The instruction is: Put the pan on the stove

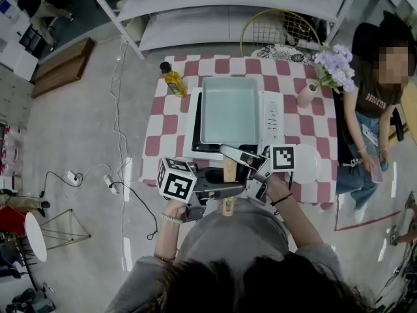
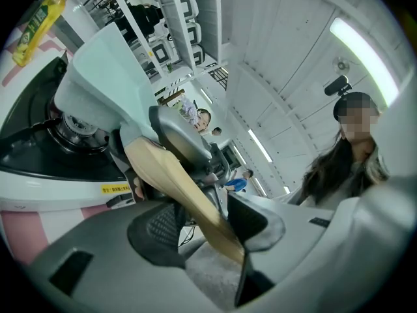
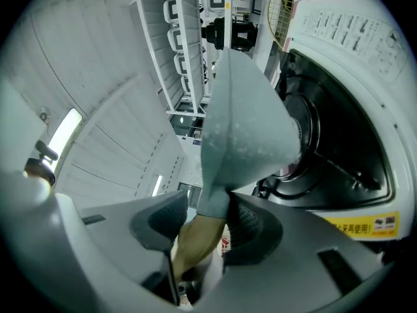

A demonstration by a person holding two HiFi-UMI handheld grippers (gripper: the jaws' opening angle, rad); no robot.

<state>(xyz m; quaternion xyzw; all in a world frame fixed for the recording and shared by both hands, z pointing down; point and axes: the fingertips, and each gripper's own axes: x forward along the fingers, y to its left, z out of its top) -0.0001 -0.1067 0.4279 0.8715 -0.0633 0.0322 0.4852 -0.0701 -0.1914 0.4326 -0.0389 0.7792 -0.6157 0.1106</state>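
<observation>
Low in the frame's centre, the left gripper (image 1: 219, 189) (image 2: 202, 232) and right gripper (image 1: 251, 168) (image 3: 199, 223) each clamp the wooden handle (image 1: 229, 173) (image 2: 176, 188) (image 3: 195, 240) of one pale-blue square pan (image 1: 229, 109) (image 2: 104, 83) (image 3: 244, 122). The pan extends up from them over the single white stove (image 1: 271, 119) (image 2: 58, 181) (image 3: 365, 109); contact with the burner cannot be told. On the checked table (image 1: 316, 126) stand one oil bottle (image 1: 173, 81) and one flower vase (image 1: 305, 95).

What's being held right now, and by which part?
The pan, by its wooden handle. The right gripper clamps where the wood meets the pan's neck, and the left gripper clamps farther out along the wood.
</observation>
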